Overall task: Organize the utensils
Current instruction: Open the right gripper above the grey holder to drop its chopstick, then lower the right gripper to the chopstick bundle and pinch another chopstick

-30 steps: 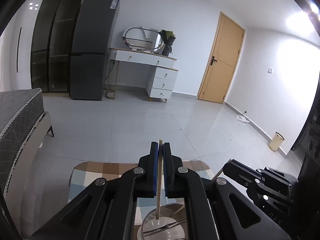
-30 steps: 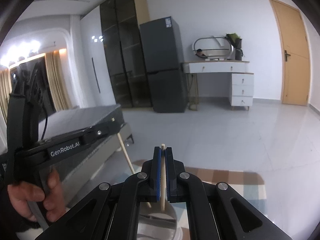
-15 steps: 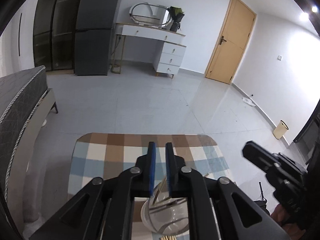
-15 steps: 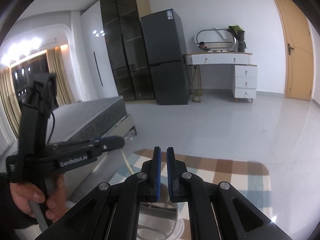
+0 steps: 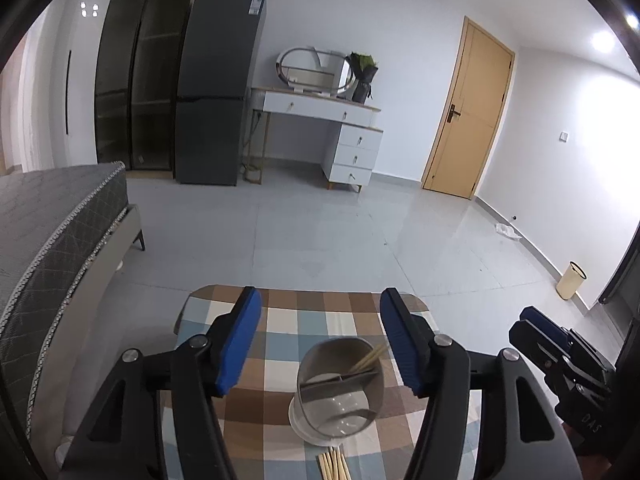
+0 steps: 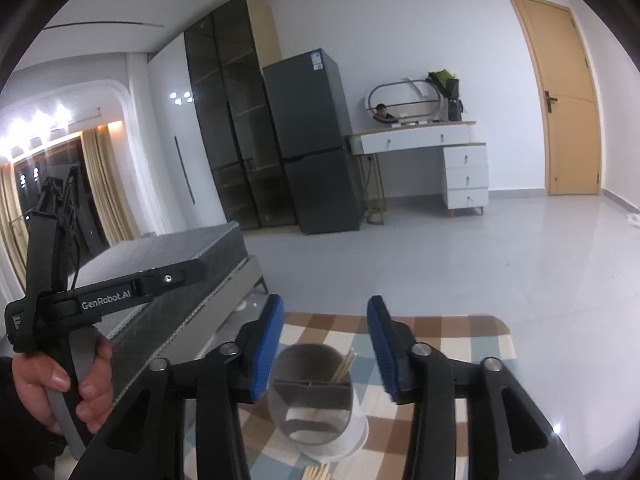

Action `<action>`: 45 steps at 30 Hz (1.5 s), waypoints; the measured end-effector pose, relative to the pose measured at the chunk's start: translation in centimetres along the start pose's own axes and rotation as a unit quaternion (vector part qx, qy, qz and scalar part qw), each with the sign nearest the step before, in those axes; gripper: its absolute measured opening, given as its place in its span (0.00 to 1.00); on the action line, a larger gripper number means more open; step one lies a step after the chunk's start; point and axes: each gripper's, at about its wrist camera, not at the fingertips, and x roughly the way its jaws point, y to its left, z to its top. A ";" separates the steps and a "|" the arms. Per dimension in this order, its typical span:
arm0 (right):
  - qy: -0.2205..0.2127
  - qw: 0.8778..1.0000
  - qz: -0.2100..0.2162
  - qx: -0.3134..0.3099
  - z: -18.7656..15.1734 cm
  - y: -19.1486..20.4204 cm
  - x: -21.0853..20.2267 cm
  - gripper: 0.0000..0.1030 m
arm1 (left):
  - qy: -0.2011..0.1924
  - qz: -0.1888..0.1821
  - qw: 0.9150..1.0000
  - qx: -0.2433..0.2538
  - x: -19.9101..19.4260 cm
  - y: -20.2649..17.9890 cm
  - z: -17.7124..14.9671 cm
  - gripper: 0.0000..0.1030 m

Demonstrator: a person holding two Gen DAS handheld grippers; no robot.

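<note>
Both jaws opening with nothing between them, left gripper (image 5: 320, 344) and right gripper (image 6: 325, 350) hovering over grey divided metal utensil holder (image 5: 339, 390) holding pale wooden chopsticks (image 5: 366, 361), sitting on checked-cloth table (image 5: 280, 322)

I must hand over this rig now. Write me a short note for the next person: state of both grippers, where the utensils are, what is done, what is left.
Left gripper: jaws opening, nothing between them.
Right gripper: jaws opening, also empty.
Utensil holder: a grey divided cup on a white base, standing on the checked tablecloth, below and ahead of both grippers.
Done: some chopsticks stand in the holder's far compartment.
Left: a bundle of loose chopsticks lies on the cloth just in front of the holder, at the bottom edge of the view. These probably go into the holder next. How many are there I cannot tell.
</note>
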 end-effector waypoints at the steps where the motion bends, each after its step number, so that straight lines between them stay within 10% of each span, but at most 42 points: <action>1: -0.004 1.000 -0.001 0.000 -0.1 0.2 -0.7 0.48 | -0.002 0.001 1.000 0.002 -0.3 -0.2 -0.1 0.58; 13: -0.036 0.999 -0.015 0.018 -1.7 1.1 -6.4 0.85 | -0.044 0.028 0.999 -0.008 -5.1 -1.4 -2.3 0.73; 30: -0.009 0.999 -0.023 0.026 -8.8 3.0 -8.3 0.89 | -0.023 0.051 0.998 -0.005 -3.9 0.6 -9.8 0.82; 45: 0.122 0.990 -0.030 0.055 -15.4 1.2 -2.0 0.80 | 0.061 0.076 0.994 -0.040 2.9 4.0 -15.9 0.82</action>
